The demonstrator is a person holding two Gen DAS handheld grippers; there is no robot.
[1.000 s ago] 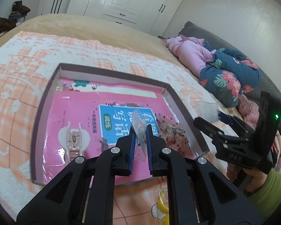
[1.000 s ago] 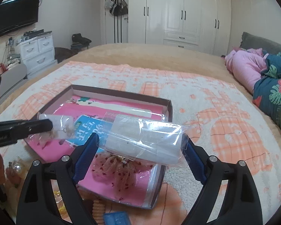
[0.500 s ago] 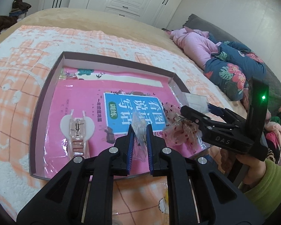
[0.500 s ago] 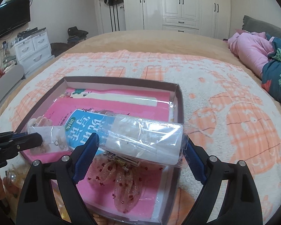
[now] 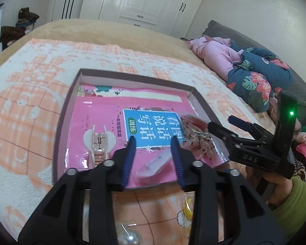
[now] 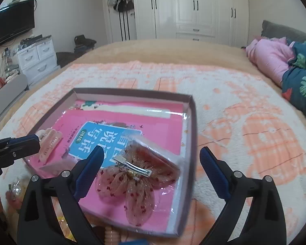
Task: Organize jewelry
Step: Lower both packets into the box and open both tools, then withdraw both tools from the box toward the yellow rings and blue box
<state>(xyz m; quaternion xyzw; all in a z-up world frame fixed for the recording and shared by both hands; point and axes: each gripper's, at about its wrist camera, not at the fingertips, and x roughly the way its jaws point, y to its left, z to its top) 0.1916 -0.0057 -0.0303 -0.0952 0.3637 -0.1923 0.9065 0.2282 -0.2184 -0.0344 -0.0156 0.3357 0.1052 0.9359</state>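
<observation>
- Done so far, by the look of it: the shallow box (image 6: pixel 190 126) on the bed holds a red-speckled bow clip (image 6: pixel 132 175) near its right wall, a pink hair claw clip (image 5: pixel 99 143) towards its left wall, and a small clear packet (image 5: pixel 155 163) by its near wall.
- The left claw (image 5: pixel 153 159) is opening, its pads off the packet below.
- The right claw (image 6: pixel 151 173) is opening wide, empty, above the bow.
- Left outside the box's near wall: a pearl piece (image 5: pixel 130 237) and a yellow piece (image 5: pixel 186 211) on the blanket.
- Neither claw blocks them.

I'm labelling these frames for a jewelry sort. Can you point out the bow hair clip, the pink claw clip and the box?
bow hair clip (image 6: pixel 130 178): right wrist view, metal clasp and bow centre.
pink claw clip (image 5: pixel 99 140): left wrist view, clip's middle.
box (image 6: pixel 193 126): right wrist view, right wall.
</observation>
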